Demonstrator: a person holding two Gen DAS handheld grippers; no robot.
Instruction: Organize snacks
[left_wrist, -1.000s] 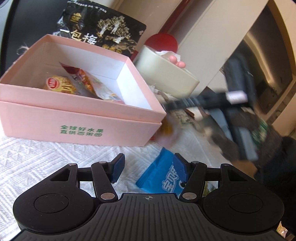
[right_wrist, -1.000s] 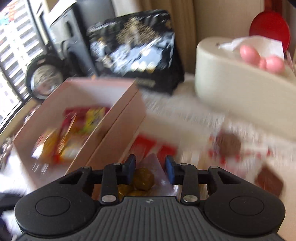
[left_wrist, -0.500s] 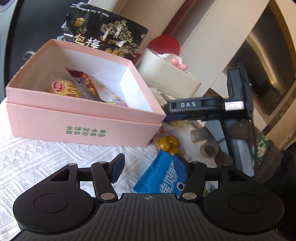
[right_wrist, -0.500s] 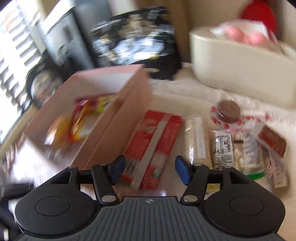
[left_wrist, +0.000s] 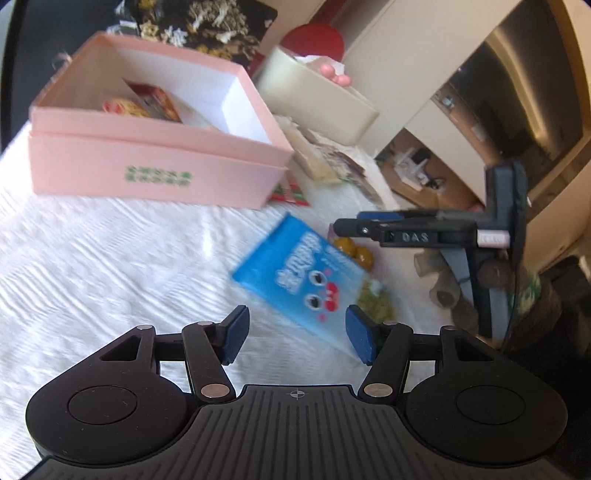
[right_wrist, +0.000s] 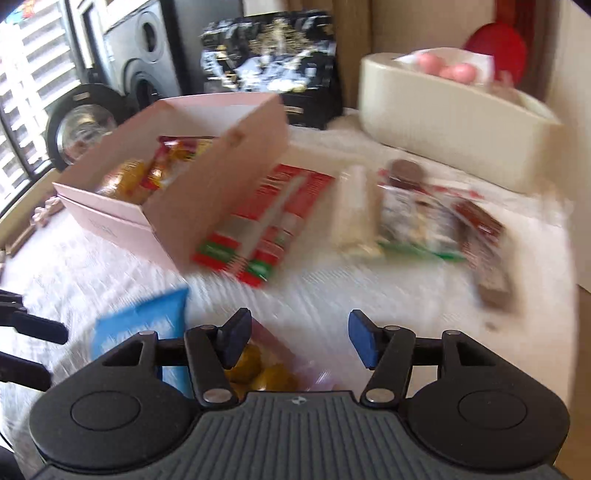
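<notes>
The right gripper (right_wrist: 297, 339) has just been opening and holds nothing, its jaws parted over the white cloth (right_wrist: 325, 291); a clear bag of yellow sweets (right_wrist: 258, 371) lies beneath its left finger. The left gripper (left_wrist: 297, 338) gapes empty above the blue snack packet (left_wrist: 303, 273). The pink box (left_wrist: 155, 162) sits toward the cloth's far left corner.

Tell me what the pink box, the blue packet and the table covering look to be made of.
Pink box: likely matte cardboard, with crisp folded edges, thin straight walls and printed green lettering.
Blue packet: probably glossy plastic film, flat and printed, with a slight sheen.
Table covering: seemingly white woven or quilted cloth, with a raised wavy texture.
</notes>
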